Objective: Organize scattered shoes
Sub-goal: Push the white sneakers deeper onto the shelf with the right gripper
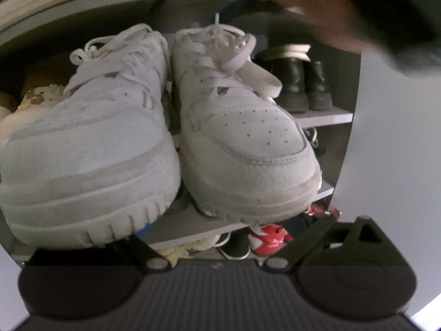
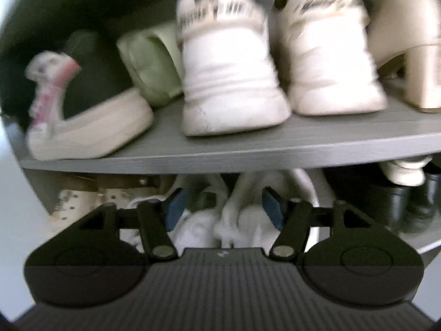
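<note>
The left wrist view sits very near the toes of two white sneakers [image 1: 154, 127], facing into the shoe rack. The right wrist view looks level at a grey shelf [image 2: 248, 149]; both catch the black boots [image 1: 300, 82].

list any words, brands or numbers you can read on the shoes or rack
None can be read.
Red sneaker on the lower shelf: small white marks, too small to read.
Heels of the white chunky sneakers: dark markings, too blurred to read.
White sneakers in the left wrist view: no visible text.
</note>
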